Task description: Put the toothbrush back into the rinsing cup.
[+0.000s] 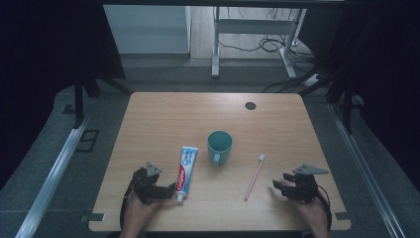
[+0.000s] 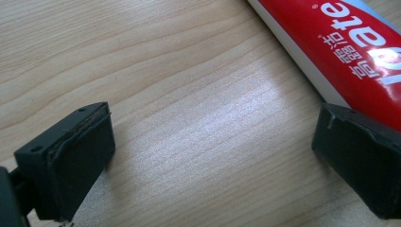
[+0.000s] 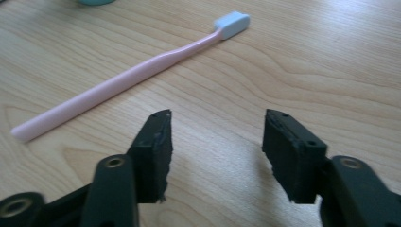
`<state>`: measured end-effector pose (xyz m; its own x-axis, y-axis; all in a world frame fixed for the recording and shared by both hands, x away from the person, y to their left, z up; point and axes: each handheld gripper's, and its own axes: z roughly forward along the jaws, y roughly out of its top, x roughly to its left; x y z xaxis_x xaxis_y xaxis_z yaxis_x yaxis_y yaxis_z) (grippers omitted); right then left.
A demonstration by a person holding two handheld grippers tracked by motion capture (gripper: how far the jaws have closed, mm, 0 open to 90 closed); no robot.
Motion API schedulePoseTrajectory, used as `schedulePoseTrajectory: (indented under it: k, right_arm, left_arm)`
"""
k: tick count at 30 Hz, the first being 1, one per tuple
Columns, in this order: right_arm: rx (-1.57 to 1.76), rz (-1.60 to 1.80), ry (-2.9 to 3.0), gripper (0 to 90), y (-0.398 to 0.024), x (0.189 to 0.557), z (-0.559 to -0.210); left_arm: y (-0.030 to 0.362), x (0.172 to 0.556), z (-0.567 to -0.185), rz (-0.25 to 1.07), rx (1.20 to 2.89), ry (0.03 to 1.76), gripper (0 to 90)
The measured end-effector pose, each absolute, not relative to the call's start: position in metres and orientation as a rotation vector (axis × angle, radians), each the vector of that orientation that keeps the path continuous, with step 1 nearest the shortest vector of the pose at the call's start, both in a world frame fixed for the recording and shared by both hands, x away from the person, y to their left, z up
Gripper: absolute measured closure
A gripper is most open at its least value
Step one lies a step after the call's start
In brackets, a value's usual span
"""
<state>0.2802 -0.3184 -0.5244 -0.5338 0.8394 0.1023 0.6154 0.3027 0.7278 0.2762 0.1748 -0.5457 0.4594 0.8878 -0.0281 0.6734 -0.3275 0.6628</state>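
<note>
Left claw [image 2: 213, 156] wide open beside toothpaste tube [image 2: 345, 52]; right claw [image 3: 216, 151] open, empty.

Glossy toothpaste tube [image 2: 350, 52] and smooth plastic toothbrush [image 3: 127, 78] on matt wood table [image 1: 163, 114]

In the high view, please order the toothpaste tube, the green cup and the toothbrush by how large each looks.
1. Toothpaste tube, largest in area.
2. Green cup, close behind; hard to separate from the tube.
3. Toothbrush, about as long as the tube but far thinner.

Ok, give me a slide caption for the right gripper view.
Right gripper, jaws open on nothing, low over the wooden table, with a pink toothbrush lying just ahead.
</note>
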Motion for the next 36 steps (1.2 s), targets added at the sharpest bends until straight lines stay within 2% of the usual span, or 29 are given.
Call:
schedulePoseTrajectory:
  k: [1,2,9,11,12,13,14,16,36]
  right_arm:
    - [1.317,1.068,2.277,45.6,-0.318,0.28,-0.524]
    - [1.308,1.071,2.293,50.9,-0.317,0.28,-0.524]
    - [1.265,1.098,2.343,70.0,-0.311,0.28,-0.52]
    - [1.259,1.101,2.352,72.3,-0.31,0.28,-0.519]
    - [1.25,1.099,2.368,78.6,-0.308,0.28,-0.518]
    - [1.25,1.099,2.368,78.6,-0.308,0.28,-0.518]
    - [1.25,1.104,2.381,84.8,-0.307,0.281,-0.518]
    - [1.252,1.113,2.392,88.7,-0.305,0.281,-0.517]
    - [1.231,1.156,2.491,88.9,-0.285,0.29,-0.507]
  left_arm:
    - [0.175,0.276,-0.546,0.457,2.103,1.295,0.2]
    - [0.175,0.276,-0.546,0.457,2.103,1.295,0.2]
    - [0.175,0.276,-0.546,0.457,2.103,1.295,0.2]
    - [0.175,0.276,-0.546,0.458,2.104,1.295,0.2]
    - [0.175,0.276,-0.546,0.458,2.103,1.295,0.2]
    - [0.175,0.276,-0.546,0.457,2.104,1.295,0.2]
    - [0.175,0.276,-0.546,0.458,2.104,1.295,0.2]
    - [0.175,0.276,-0.546,0.458,2.104,1.295,0.2]
    - [0.175,0.276,-0.546,0.458,2.104,1.295,0.2]
